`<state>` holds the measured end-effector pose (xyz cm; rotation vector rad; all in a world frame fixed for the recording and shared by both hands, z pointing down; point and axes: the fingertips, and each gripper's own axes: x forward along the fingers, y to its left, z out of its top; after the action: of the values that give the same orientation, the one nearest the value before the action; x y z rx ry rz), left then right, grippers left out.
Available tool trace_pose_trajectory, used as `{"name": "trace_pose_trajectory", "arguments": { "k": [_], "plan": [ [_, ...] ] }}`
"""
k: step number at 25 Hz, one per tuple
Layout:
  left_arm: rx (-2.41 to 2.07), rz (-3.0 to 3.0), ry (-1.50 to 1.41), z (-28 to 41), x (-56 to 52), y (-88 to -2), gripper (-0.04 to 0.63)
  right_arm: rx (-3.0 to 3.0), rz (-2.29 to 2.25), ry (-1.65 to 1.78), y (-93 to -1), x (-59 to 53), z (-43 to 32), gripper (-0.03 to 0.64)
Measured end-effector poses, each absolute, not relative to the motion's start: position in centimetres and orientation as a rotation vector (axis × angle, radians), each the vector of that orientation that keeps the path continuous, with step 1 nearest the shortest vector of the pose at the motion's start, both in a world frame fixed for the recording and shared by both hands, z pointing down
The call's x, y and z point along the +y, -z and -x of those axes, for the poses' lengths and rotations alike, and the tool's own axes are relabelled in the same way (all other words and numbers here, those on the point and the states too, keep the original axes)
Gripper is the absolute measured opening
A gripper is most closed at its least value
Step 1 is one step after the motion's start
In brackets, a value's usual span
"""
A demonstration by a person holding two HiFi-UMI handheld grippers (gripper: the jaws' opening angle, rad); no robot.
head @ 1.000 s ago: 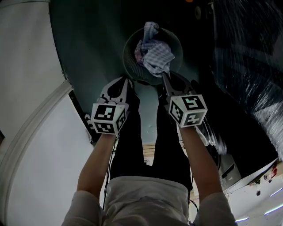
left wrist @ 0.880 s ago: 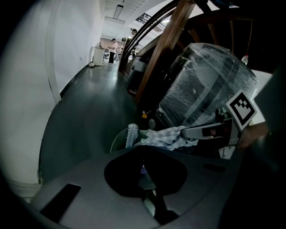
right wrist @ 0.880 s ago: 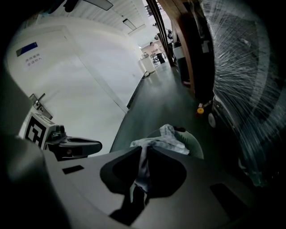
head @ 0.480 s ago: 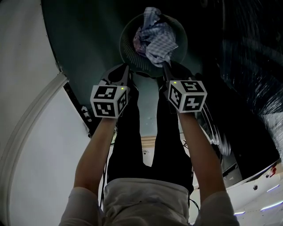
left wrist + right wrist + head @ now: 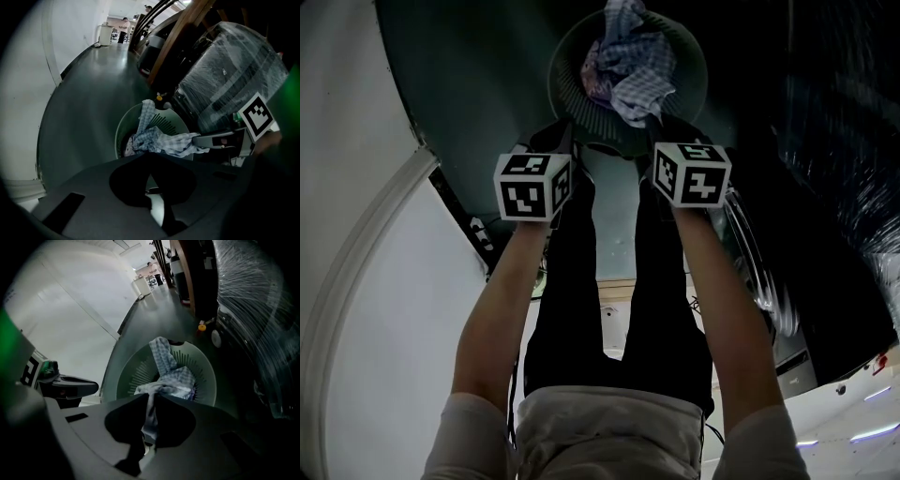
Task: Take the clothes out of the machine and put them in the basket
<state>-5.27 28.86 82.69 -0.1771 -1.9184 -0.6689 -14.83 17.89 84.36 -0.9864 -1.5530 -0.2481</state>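
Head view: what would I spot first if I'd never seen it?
Probably the white cube with black square markers on the left tongs, mid-picture, and its twin on the right tongs. Just above them, a round pale green slatted plastic basket holds a heaped blue-and-white checked cloth, and the right tongs pinch its edge.

Top end of checked cloth point(image 5: 639, 86) cut by head view's upper edge. Basket point(image 5: 694, 89) contents beneath hidden. Corridor figures point(image 5: 124, 22) too small.
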Motion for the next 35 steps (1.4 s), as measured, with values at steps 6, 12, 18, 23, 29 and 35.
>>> {"name": "trace_pose_trajectory", "arguments": {
  "k": [6,12,18,23,29,35],
  "plan": [
    [-1.837,0.169,0.695,4.3,28.0,-85.6,0.02,-1.52,0.954,0.301,-87.9,16.8,14.1,0.04],
    [-1.792,0.153,0.689,4.4,27.7,-87.8,0.02,-1.51,0.876,0.253,-90.2,16.5,14.6,0.04],
    [-1.722,0.171,0.741,3.4,27.0,-89.6,0.02,-1.501,0.796,0.19,-90.8,16.0,14.8,0.043],
    [-1.703,0.184,0.756,2.8,26.8,-89.9,0.02,-1.505,0.795,0.218,-91.0,15.7,14.7,0.051],
    [-1.725,0.181,0.728,3.4,27.2,-89.8,0.02,-1.497,0.804,0.267,-91.1,15.5,14.9,0.134],
    [-1.729,0.197,0.722,3.4,28.1,-89.7,0.02,-1.507,0.829,0.308,-90.7,15.8,15.9,0.166]
  ]
}}
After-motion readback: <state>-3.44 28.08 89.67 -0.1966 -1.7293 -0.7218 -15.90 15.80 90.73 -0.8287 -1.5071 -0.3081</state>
